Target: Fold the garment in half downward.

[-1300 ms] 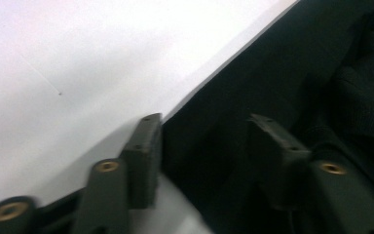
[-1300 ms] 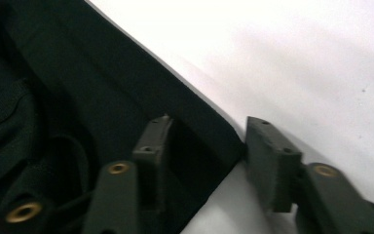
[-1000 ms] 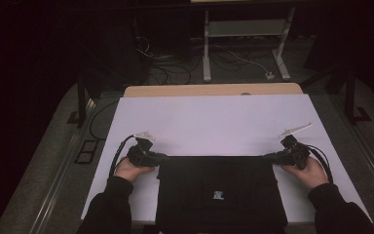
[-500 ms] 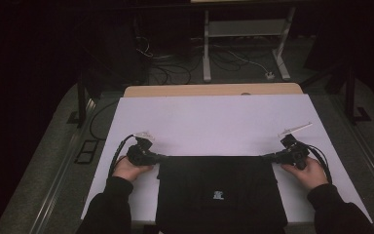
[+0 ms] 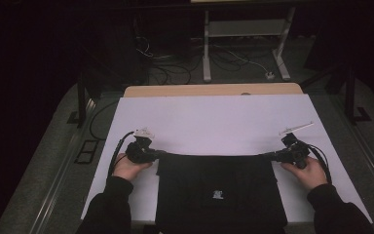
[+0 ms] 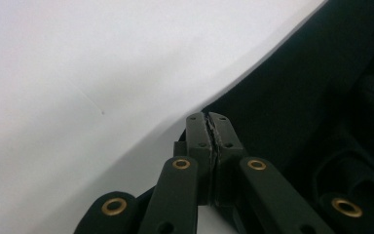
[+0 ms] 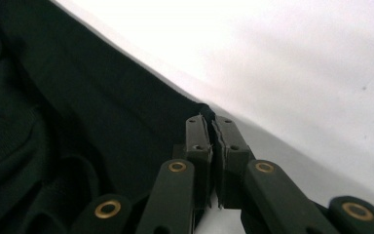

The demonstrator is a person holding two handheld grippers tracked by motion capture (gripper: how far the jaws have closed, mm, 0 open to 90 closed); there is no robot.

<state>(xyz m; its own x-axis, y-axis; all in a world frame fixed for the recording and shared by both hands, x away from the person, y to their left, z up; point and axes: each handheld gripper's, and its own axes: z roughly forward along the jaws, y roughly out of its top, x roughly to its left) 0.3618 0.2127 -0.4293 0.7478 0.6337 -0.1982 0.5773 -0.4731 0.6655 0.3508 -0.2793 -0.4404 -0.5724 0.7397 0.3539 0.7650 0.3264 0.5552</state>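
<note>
A black garment (image 5: 219, 190) lies folded flat on the white table cover (image 5: 214, 117), at the near edge between the person's two hands. My left gripper (image 5: 161, 154) points inward at its far left corner. In the left gripper view, my left gripper (image 6: 208, 117) has its jaws pressed together on the corner of the black cloth (image 6: 297, 97). My right gripper (image 5: 268, 156) points inward at the far right corner. The right gripper view shows the same grip: my right gripper (image 7: 209, 119) is shut where the corner of the black cloth (image 7: 78, 97) meets its tips.
The white cover stretches bare beyond the garment to a wooden table edge (image 5: 214, 90). Behind it on the dark floor are loose cables (image 5: 175, 63) and a white metal stand (image 5: 243, 29). Black posts stand at the left (image 5: 83, 97) and right (image 5: 350, 97).
</note>
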